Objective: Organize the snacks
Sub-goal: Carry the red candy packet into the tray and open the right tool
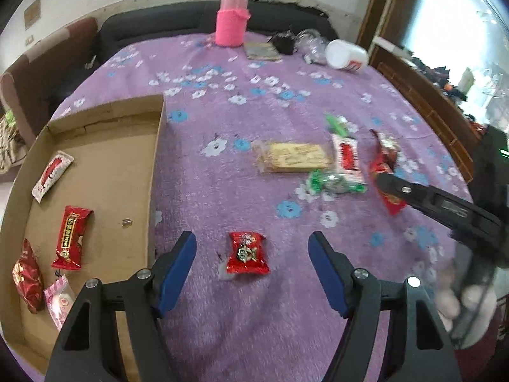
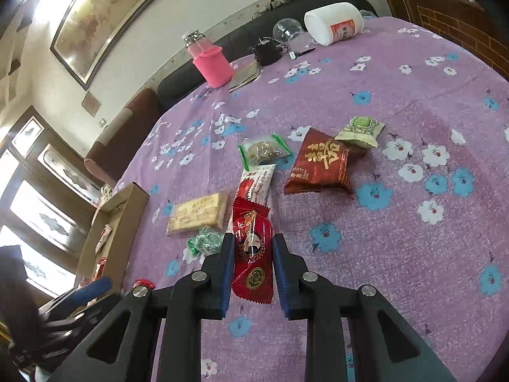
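Your right gripper (image 2: 250,267) straddles a red snack packet (image 2: 252,253), jaws narrowed to either side of it; whether the pads actually pinch it or sit just off the wrapper you cannot tell from the right wrist view. The packet's long axis runs straight ahead, parallel to the fingers, so the jaws cross its short width. Your left gripper (image 1: 253,251) is spread wide, holding nothing, and a small red candy packet (image 1: 247,252) lies on the purple floral worktop (image 1: 222,121) directly ahead between the open fingers, upright in the view, again with its narrow width across the jaws. By my judgement a straight descent and squeeze would take it.

The cardboard box (image 1: 152,172) sits just left of your left gripper, much nearer that hand than the right. It holds four packets: a white-and-red one (image 1: 52,175), a red bar (image 1: 71,237), a dark red pouch (image 1: 28,277) and a pink wrapper (image 1: 59,299).

Beyond, still loose on the worktop, lie a beige cracker pack (image 2: 198,213), green candy (image 2: 205,241), a white-red stick (image 2: 256,181), a large maroon packet (image 2: 321,165) and two green packs.
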The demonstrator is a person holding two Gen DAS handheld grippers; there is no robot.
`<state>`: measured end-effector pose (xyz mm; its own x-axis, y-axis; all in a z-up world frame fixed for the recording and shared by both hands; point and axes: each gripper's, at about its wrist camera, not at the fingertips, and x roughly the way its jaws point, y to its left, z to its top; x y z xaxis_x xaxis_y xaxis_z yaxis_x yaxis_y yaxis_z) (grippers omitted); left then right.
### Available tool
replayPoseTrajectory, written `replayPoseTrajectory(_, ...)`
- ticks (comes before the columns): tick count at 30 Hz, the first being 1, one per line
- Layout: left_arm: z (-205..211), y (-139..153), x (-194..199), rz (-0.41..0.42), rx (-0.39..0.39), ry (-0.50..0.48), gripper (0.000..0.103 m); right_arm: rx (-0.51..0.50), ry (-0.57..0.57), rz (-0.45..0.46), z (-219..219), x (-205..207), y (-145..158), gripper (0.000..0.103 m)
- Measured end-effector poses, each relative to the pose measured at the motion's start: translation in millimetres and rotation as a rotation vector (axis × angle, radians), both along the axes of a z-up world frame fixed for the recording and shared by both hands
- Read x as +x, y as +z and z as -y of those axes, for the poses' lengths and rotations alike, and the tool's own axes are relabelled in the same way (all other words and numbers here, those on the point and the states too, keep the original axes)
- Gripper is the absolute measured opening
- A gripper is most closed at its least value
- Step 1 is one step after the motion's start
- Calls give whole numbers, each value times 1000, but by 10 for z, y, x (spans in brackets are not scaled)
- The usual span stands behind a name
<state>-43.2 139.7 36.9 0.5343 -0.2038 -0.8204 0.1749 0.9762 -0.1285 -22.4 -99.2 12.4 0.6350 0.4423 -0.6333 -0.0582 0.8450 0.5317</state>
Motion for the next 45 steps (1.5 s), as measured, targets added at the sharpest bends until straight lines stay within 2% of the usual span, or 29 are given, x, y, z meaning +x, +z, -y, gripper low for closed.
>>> replayPoseTrajectory(5, 96, -194, 76, -43, 79, 19, 72, 30, 7, 21, 13, -53, 43, 25)
replayPoseTrajectory(7, 151, -211, 39, -23, 106, 3, 46, 27, 9, 23, 5, -63, 44, 25)
replayPoseTrajectory(8, 175, -218, 20, -14, 130, -4, 16, 27, 8, 25, 1, -70, 47, 25)
replayPoseTrajectory(14, 93, -91, -90, 28, 49, 8, 16, 2, -7, 46, -3, -101, 73, 25)
replayPoseTrajectory(22, -339, 383, -313, 107, -127, 54, 16, -52, 11, 113, -144, -197, 205, 25)
replayPoseTrajectory(25, -704, 585, -394, 140, -162, 92, 16, -27, 48, 136, -262, -283, 418, 25)
replayPoseTrajectory(29, -1190, 773, -339, 174, -149, 158, 17, 27, 171, 176, -666, -329, 826, 25)
replayPoseTrajectory(32, -1501, 729, -178, 155, -128, 198, 17, 34, 291, 159, -1170, -247, 961, 26)
replayPoseTrajectory(36, -1828, 503, 79, 99, -125, 256, 17, -27, 412, 93, -1926, -41, 838, 26)
replayPoseTrajectory(41, -2165, 231, 303, 33, -145, 325, 17, -98, 471, 24, -2527, 131, 538, 26)
replayPoseTrajectory(45, -2244, 113, 347, 7, -156, 338, 17, -129, 482, -15, -2750, 212, 336, 26)
